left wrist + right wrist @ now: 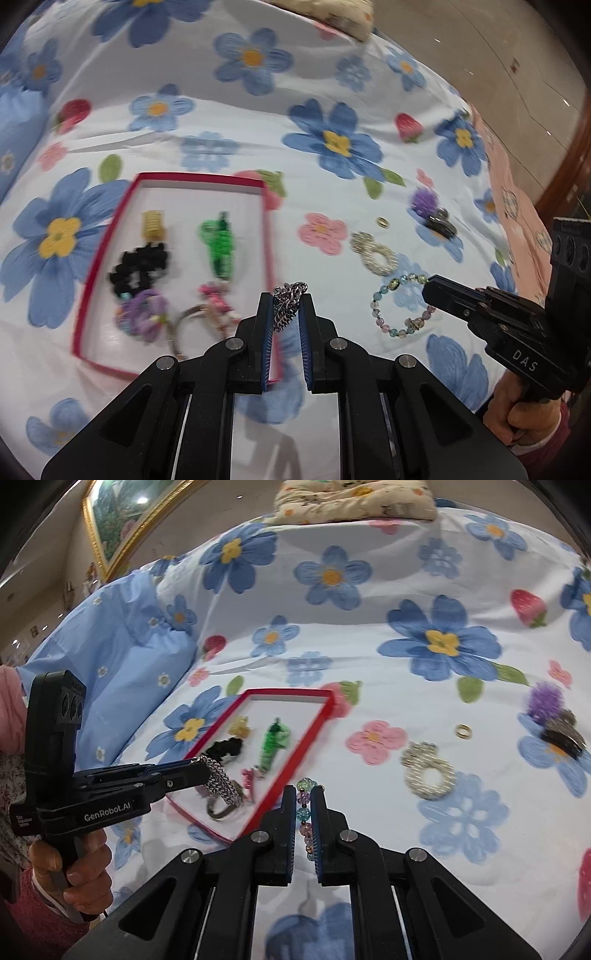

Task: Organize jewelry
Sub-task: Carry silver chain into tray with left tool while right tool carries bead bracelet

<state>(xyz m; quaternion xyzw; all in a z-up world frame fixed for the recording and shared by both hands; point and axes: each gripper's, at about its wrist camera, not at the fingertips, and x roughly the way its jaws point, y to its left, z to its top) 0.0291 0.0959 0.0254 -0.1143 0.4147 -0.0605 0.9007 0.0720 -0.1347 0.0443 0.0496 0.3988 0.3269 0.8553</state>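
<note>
My left gripper (287, 297) is shut on a silver chain (286, 310), which hangs just off the near right corner of the red-rimmed box (199, 178). From the right wrist view, the left gripper (199, 770) holds the chain (221, 788) over the box (288, 692). My right gripper (303, 789) is shut on a pastel beaded bracelet (306, 814). In the left wrist view the bracelet (388, 310) dangles from the right gripper (428, 285), to the right of the box. Inside the box lie a black scrunchie (140, 269), a green piece (219, 247) and a yellow clip (153, 223).
On the flowered bedspread right of the box lie a silver beaded ring-shaped piece (428, 771), a small gold ring (463, 731) and a purple pom with a dark clip (550, 716). A blue pillow (122, 653) lies to the left, and a patterned cushion (354, 502) at the back.
</note>
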